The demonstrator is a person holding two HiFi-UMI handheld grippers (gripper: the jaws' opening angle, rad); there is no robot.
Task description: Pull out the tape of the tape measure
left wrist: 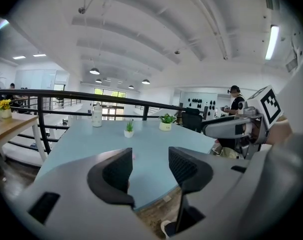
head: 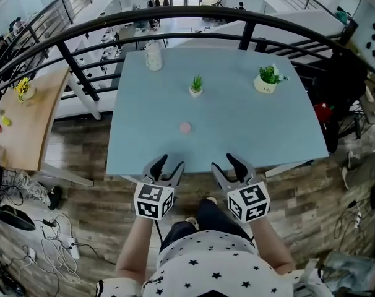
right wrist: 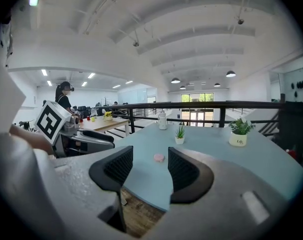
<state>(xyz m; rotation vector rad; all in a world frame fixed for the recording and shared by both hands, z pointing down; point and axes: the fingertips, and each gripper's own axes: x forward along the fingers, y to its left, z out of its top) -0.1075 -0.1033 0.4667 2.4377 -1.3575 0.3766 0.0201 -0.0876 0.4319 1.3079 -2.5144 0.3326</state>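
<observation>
Indoors, blue table (head: 237,122) by railing (head: 193,11) holds — perhaps — a pink tape measure (head: 185,127).

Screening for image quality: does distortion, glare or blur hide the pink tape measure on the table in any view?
Head view: fisheye bows the railing, yet the pink tape measure is small but sharp. Left gripper view: dark vignette, only a pink sliver of it shows. Right gripper view: it sits clear, no glare.

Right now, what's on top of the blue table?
On the table: a pink tape measure near the middle, a grassy potted plant, a leafy potted plant, a white bottle at the far edge. The open left gripper and right gripper cover part of the near edge.
</observation>
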